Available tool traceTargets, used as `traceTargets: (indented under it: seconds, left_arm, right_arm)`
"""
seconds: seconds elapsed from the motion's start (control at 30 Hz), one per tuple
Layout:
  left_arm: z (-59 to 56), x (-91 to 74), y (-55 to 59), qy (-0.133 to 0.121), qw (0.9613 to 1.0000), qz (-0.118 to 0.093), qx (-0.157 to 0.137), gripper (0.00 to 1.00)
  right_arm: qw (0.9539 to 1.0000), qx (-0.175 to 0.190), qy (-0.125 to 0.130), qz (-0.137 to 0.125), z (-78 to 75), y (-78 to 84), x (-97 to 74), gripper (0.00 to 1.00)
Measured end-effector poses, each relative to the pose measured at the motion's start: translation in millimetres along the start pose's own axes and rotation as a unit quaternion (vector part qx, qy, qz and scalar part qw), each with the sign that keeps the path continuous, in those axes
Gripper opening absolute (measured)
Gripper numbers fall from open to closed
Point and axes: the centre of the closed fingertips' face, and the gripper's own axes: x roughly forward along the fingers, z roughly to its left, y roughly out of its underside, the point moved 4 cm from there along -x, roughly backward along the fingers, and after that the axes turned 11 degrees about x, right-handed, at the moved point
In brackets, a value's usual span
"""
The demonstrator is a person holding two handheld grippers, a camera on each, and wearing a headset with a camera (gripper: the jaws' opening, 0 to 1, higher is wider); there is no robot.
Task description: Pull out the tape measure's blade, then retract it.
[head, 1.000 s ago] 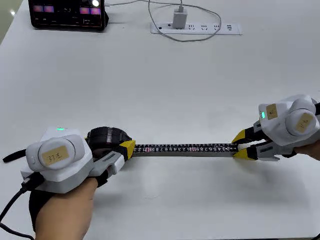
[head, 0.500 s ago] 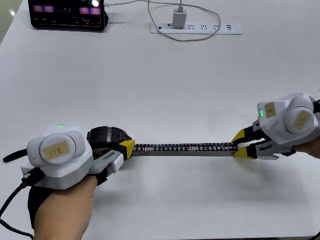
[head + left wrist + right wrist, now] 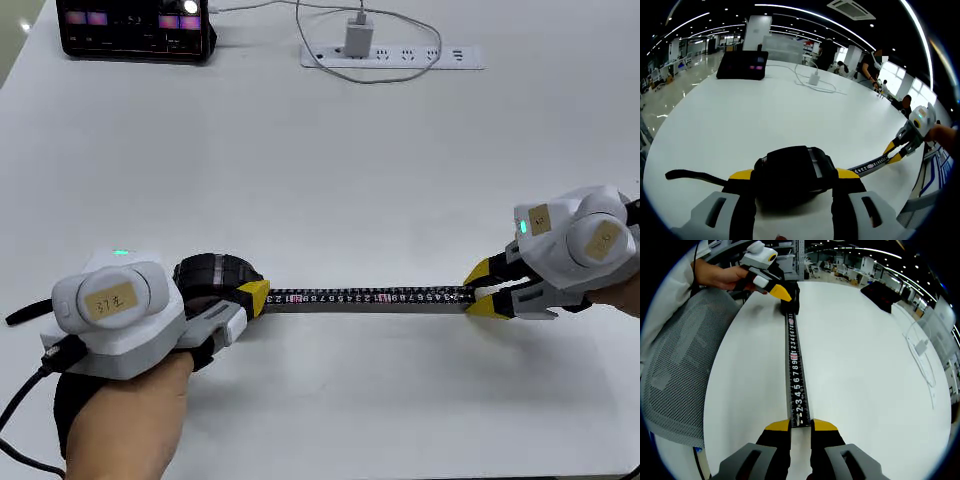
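1 blade tip (image 3: 462,296), R gripper (image 3: 482,298) (pinched)

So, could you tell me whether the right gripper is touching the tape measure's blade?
Touching: the right gripper view shows the right gripper shut on the end of the blade.

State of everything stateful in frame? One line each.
left tool: shut on tape measure case
right tool: shut on blade tip
tape measure case: gripped, at table level
blade: pulled out, straight, spanning from case to right tool
tablet: screen lit
charger: plugged into power strip
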Motion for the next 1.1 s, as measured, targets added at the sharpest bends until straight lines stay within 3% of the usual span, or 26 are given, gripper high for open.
traceTargets:
  seconds: [1.1]
  left_arm:
    - [0.4, -0.9, 0.0, 0.007, 0.9999, -0.003, -0.01, 0.56]
  right_arm:
    - [0.9993, 0.006, -0.022, -0.028, 7.9, -33.4, 15.0, 0.11]
